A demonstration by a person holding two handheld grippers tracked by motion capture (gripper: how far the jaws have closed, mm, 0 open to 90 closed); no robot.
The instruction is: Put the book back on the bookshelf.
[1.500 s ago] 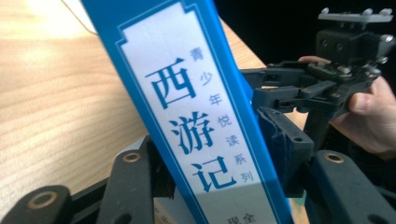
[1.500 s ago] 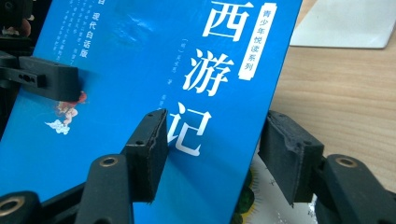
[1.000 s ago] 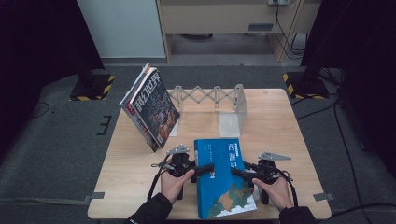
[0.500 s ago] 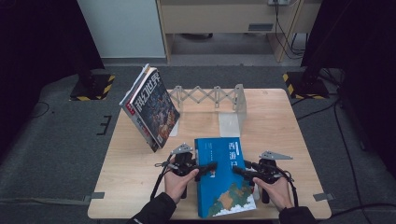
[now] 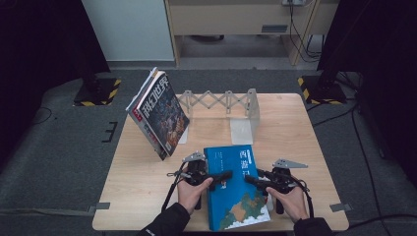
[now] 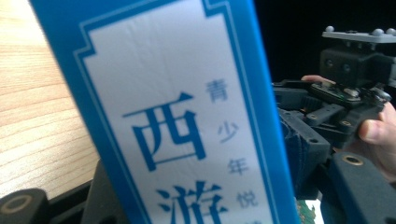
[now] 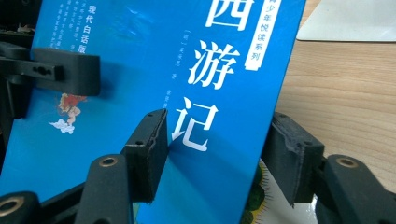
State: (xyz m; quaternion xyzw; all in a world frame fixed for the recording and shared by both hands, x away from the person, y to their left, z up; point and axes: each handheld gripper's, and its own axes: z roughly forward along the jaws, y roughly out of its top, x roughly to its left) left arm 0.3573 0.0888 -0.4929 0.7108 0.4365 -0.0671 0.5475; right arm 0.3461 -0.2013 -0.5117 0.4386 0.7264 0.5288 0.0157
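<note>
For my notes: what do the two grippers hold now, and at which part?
Both grip the blue book: left gripper at its spine edge, right gripper at the opposite long edge.

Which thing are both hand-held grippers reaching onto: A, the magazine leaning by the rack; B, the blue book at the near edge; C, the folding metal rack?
B: the left hand-held gripper and the right hand-held gripper both have jaws over the blue book.

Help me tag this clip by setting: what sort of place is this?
Probably a lab or studio set up for recording, not a home: a lone wooden table on grey carpet, dark curtains around it, hazard-striped stand bases and loose cables on the floor.
</note>
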